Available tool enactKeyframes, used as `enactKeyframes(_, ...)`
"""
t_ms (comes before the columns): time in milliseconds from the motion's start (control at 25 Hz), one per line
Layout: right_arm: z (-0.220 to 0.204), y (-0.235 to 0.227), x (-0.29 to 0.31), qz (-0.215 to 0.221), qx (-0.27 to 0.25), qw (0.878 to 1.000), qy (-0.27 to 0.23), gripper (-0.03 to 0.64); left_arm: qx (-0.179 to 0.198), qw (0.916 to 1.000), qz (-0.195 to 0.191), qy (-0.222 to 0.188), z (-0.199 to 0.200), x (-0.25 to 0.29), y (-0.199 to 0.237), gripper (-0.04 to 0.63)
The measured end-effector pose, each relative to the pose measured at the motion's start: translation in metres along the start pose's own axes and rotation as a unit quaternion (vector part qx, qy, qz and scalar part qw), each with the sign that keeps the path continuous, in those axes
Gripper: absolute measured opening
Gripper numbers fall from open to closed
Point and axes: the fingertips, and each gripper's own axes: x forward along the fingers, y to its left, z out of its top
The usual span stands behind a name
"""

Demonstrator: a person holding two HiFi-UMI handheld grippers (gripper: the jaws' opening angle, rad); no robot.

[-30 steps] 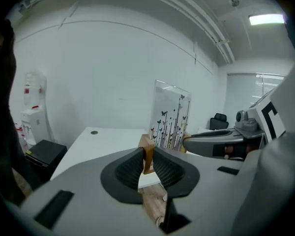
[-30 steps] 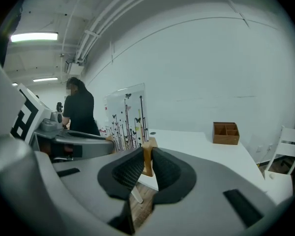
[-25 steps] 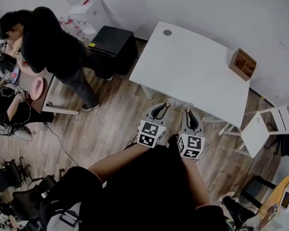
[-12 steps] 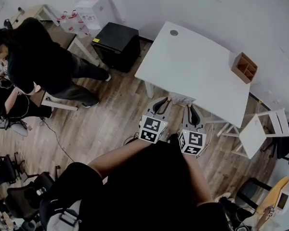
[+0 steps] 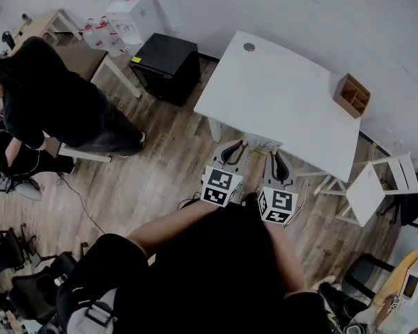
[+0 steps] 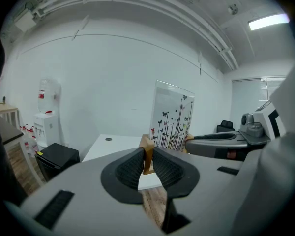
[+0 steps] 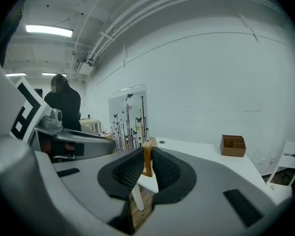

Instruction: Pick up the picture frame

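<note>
The picture frame [image 6: 172,117] is a clear upright panel printed with dark stems and butterflies, standing on wooden feet. It is held in the air, near the front edge of the white table [image 5: 279,96]. My left gripper [image 6: 147,157] is shut on one wooden foot [image 6: 147,150] of the frame. At the other end, my right gripper [image 7: 147,160] is shut on the other wooden foot [image 7: 147,154], with the panel [image 7: 129,118] to its left. In the head view the frame [image 5: 262,144] shows edge-on between the left gripper [image 5: 231,150] and the right gripper [image 5: 279,160].
A wooden organizer box [image 5: 352,94] sits on the table's far right corner. A black cabinet [image 5: 166,67] stands left of the table and a white chair [image 5: 377,186] to its right. A person in black [image 5: 56,106] bends over a desk at the far left.
Both grippers stay shut on the frame and have hardly moved. The person in black at the left has shifted further left, away from the cabinet.
</note>
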Motion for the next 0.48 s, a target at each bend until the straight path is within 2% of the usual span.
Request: enactKeyframes(480, -0.0021, 0.0042, 0.001, 0.002, -0.001, 1.0, 0.001, 0.069, -0.005, 1.0, 0.0, 0.004, -0.0033, -0.0017, 0.0035, 0.064)
